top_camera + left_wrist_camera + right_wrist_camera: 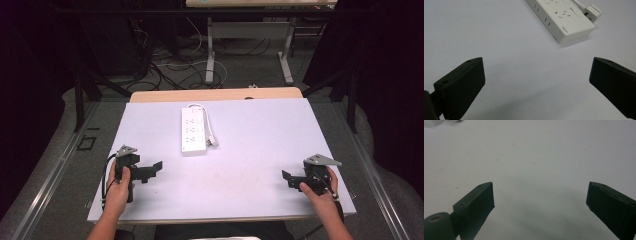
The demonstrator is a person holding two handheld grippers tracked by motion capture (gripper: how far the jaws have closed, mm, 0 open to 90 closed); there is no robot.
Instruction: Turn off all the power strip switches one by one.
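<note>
Our left claw [536,87] and right claw [540,207] both gape wide over bare desk [250,150] near its front corners; the power strip [193,131] lies toward the back edge.

The power strip [193,131] near the table's far edge looks like smooth, slightly glossy white plastic, the table [260,150] wears a matt pale covering, and both grippers' jaws look matt black plastic.
</note>
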